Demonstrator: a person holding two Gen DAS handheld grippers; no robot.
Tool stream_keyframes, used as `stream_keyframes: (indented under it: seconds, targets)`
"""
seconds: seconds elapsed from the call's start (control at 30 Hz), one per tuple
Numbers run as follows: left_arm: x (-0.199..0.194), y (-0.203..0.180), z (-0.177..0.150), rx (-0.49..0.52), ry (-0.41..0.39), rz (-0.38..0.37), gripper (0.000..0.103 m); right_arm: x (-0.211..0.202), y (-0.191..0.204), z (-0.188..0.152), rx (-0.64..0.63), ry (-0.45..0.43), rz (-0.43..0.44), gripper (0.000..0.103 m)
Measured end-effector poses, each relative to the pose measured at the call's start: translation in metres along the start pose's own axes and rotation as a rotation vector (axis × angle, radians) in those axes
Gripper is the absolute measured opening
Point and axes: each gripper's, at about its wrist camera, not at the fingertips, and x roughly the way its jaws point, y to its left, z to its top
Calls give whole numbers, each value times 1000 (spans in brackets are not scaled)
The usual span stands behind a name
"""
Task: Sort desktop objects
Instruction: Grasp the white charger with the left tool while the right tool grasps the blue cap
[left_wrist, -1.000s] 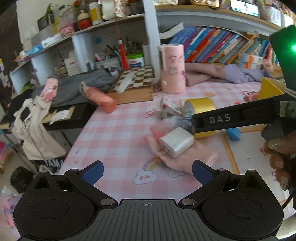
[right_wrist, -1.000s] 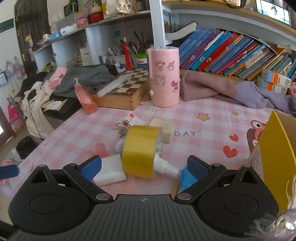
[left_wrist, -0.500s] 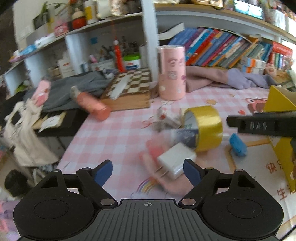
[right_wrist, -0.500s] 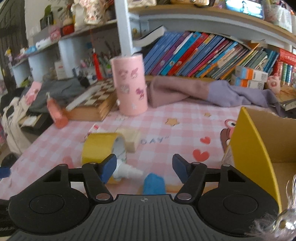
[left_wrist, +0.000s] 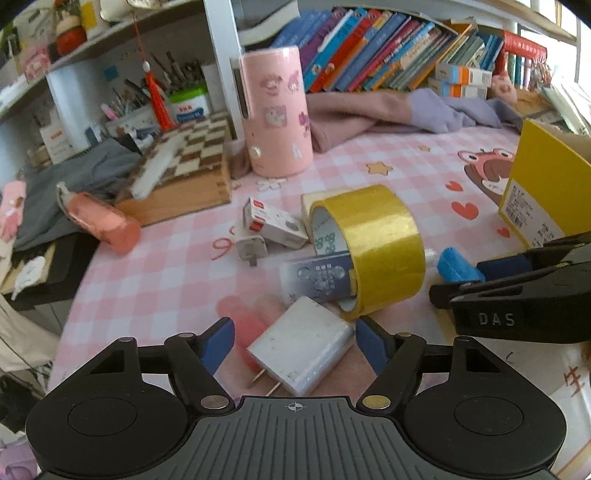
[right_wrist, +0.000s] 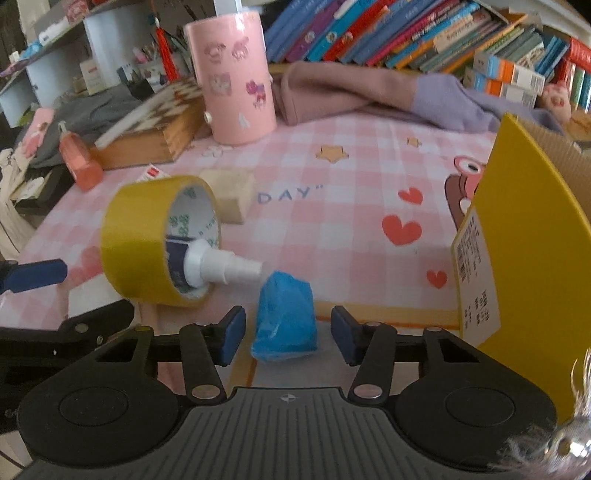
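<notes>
The left gripper (left_wrist: 295, 343) is hanging low over the pink checked mat (left_wrist: 162, 258), its blue pads spread wide on either side of the white charger (left_wrist: 301, 345) (prongs pointing toward the camera), not touching it. The right gripper (right_wrist: 287, 334) is also standing spread, with the blue wrapped object (right_wrist: 284, 317) lying between its pads. The yellow tape roll (right_wrist: 147, 240) is lying on its side just behind, a spray bottle (right_wrist: 218, 264) poking through its core. The yellow box (right_wrist: 517, 240) is standing at the right.

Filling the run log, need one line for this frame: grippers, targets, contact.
left gripper: open, straddling white charger | right gripper: open, straddling blue wad | contact: neither gripped yet
</notes>
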Motion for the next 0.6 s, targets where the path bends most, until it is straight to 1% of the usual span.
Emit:
stream_keyframes:
  seconds: [0.2,0.27,0.3,0.37,0.4,0.47,0.53,0.6]
  targets:
    - [13,-2,-6,-15,47,-23,72,1,2,0,-32,-1,-8,44]
    - [13,1,-6,-41,45,-29,70,0,2,0,-44,-2,-14,42]
    - [13,2,-6,-49,41,-28,66,0,2,-1,-50,-3,-16,40]
    - [13,5,-6,-66,39,-35,66,0,1,-1,-58,-6,-23,34]
    - [12,6,-6,-72,37,-34,66,-1,1,-2,-62,-8,-23,30]
    - [8,8,-6,-83,27,-28,65,-1,0,-1,-63,-6,-14,29]
    - [-1,11,-6,-102,-6,-28,65,-4,0,-2,-58,-9,-1,28]
    - [-12,14,-4,-120,-32,-29,65,-9,2,-1,-63,-32,6,28]
